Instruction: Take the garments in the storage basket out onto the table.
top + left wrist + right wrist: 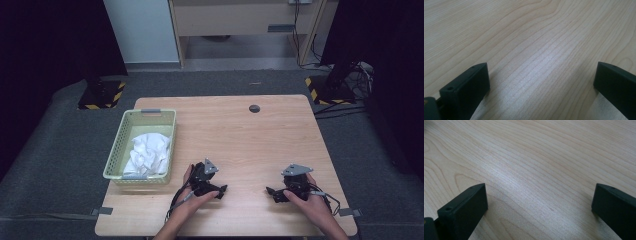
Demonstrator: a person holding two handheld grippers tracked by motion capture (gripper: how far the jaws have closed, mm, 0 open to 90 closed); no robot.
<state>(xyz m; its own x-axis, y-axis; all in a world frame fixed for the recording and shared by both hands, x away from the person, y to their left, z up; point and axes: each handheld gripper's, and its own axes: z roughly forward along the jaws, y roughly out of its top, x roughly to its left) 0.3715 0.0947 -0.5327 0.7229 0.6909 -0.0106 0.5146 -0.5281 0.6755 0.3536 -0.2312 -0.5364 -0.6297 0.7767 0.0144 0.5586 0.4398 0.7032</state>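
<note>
White cloth in basket, maybe all done; left gripper and right gripper wide apart, holding nothing.

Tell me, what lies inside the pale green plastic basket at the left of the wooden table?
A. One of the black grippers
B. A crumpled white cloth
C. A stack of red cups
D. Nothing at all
B: the high view shows a crumpled white cloth bunched inside the pale green plastic basket, while both grippers rest apart from it on the wooden table.
</note>
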